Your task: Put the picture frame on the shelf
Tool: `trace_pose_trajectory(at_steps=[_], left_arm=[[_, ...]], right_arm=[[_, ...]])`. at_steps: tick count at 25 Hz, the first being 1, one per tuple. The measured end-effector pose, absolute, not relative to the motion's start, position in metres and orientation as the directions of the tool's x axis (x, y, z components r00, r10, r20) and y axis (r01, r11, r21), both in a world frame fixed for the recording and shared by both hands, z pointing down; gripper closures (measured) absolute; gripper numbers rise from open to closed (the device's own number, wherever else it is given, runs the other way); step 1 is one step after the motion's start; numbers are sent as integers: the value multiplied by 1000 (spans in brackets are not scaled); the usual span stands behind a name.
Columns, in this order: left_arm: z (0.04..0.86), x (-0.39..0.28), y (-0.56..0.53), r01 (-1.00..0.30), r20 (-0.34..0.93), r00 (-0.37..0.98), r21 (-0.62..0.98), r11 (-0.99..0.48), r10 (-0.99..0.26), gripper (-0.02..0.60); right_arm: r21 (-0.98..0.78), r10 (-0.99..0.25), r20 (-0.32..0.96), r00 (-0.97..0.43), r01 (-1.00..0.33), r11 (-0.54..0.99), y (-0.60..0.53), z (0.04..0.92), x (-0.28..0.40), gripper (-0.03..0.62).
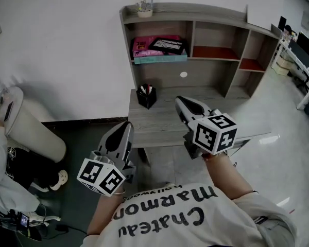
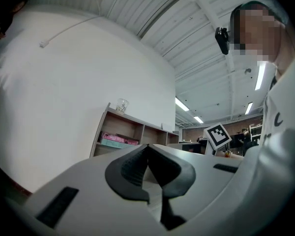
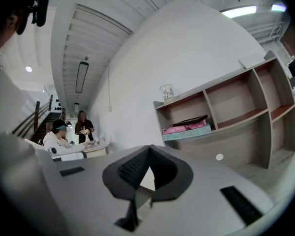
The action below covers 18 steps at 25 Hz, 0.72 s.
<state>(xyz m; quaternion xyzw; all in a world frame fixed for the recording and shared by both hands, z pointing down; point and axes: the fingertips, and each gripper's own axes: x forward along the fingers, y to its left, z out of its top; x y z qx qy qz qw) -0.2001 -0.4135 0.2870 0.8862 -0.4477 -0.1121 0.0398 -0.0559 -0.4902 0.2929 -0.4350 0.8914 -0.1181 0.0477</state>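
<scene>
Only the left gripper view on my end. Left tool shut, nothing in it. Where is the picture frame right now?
Observer: The picture frame lies flat on a pink box in the upper left compartment of the shelf.
Operator: State of the right tool?
Observer: In the right gripper view the right tool has its jaws together with nothing between them.
Operator: Anything on the desk?
Observer: A black pen holder stands on the desk, near its back left corner.
</scene>
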Motion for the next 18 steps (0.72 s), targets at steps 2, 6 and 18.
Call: trace_pose_trajectory(at_steps=[2,6,18], left_arm=[[290,-199,-400,-777,-157,584,175,-605,-796,565],[295,-201,-377,-766,-153,597,183,-616,-788,565],[304,-197,-347,-743,-156,617,209,-636,-771,565]], right_arm=[[-253,-799,19,-602,-776,578,-476,296,-54,588],[-258,-817,23,-576,-793,552,-451,300,-49,588],[-245,-783,96,-615,-777,580,-406,323,-71,588]])
